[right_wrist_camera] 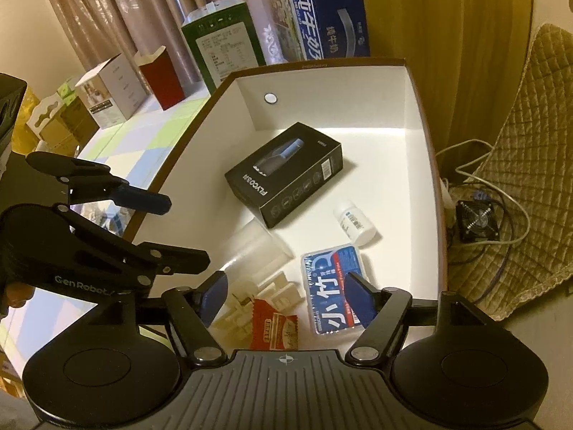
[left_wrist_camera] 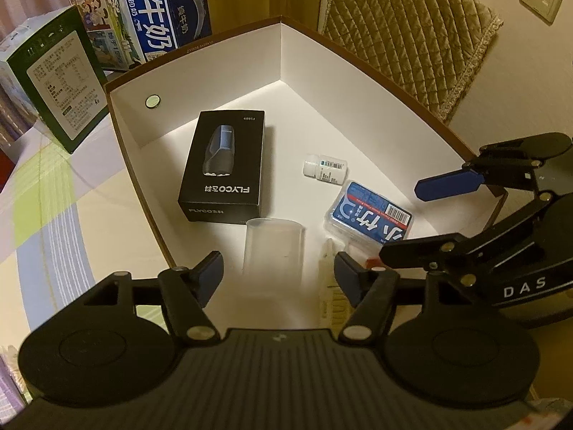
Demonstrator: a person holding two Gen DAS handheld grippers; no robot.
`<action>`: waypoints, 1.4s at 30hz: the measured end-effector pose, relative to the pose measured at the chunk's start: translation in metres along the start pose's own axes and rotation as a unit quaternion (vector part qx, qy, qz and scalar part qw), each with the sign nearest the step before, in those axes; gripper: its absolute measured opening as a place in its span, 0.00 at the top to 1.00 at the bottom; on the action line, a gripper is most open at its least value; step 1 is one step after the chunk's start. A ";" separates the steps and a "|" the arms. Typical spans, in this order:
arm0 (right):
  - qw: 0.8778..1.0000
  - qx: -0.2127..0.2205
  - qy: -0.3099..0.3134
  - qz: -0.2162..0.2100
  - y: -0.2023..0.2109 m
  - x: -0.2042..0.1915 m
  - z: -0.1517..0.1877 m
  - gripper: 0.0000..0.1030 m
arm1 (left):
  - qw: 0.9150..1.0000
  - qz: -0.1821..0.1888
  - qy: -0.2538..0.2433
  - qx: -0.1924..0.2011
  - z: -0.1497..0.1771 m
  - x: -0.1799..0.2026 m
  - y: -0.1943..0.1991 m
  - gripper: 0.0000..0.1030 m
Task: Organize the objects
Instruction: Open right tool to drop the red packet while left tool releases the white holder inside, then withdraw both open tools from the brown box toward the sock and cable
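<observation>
The clear plastic cup (left_wrist_camera: 274,247) lies on its side on the white floor of the open cardboard box (left_wrist_camera: 376,61), its long axis running toward twelve o'clock in the left wrist view, mouth toward the black shaver box (left_wrist_camera: 224,166). It sits between the spread fingers of the left gripper (left_wrist_camera: 277,279), whose pads do not touch it: released, nothing held. The red snack packet (right_wrist_camera: 275,326) lies between the parted fingers of the right gripper (right_wrist_camera: 286,295), likewise empty, with the blue floss case (right_wrist_camera: 335,288) at two o'clock and white plastic clips (right_wrist_camera: 250,301) at ten. The left hand looks nearer the cup, the right nearer the packet and floss case.
</observation>
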State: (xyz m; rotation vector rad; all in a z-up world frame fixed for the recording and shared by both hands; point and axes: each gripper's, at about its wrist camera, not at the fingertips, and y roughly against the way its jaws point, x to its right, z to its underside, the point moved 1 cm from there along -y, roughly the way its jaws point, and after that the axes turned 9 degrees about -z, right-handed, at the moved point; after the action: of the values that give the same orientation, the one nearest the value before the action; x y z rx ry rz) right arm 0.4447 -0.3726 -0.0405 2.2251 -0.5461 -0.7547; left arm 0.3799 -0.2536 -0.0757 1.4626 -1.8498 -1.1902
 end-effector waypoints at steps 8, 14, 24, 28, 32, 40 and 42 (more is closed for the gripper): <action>1.000 0.018 0.001 0.005 0.013 -0.005 0.002 0.14 | 1.000 -0.002 0.003 0.010 0.001 -0.003 0.009 0.28; 0.999 0.030 -0.009 0.011 0.021 -0.008 0.005 0.05 | 1.000 -0.004 0.009 0.017 0.002 -0.004 0.017 0.21; 0.998 0.052 -0.028 0.032 0.035 -0.012 0.010 0.02 | 0.999 -0.013 0.022 0.027 0.007 -0.006 0.036 0.13; 0.997 0.058 -0.036 0.039 0.041 -0.015 0.013 0.02 | 0.999 -0.023 0.030 0.029 0.011 -0.008 0.044 0.12; 0.996 0.064 -0.043 0.040 0.045 -0.019 0.016 0.02 | 0.998 -0.028 0.036 0.035 0.014 -0.010 0.054 0.11; 0.995 0.071 -0.047 0.042 0.049 -0.034 0.022 0.02 | 0.998 -0.031 0.041 0.046 0.025 -0.016 0.071 0.09; 0.995 0.072 -0.047 0.042 0.049 -0.040 0.023 0.02 | 0.997 -0.031 0.044 0.048 0.028 -0.018 0.075 0.09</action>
State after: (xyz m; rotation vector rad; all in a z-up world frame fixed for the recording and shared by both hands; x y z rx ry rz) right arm 0.3927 -0.3937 -0.0032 2.2909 -0.7566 -0.8023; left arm 0.3244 -0.2241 -0.0228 1.6098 -1.8372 -1.0614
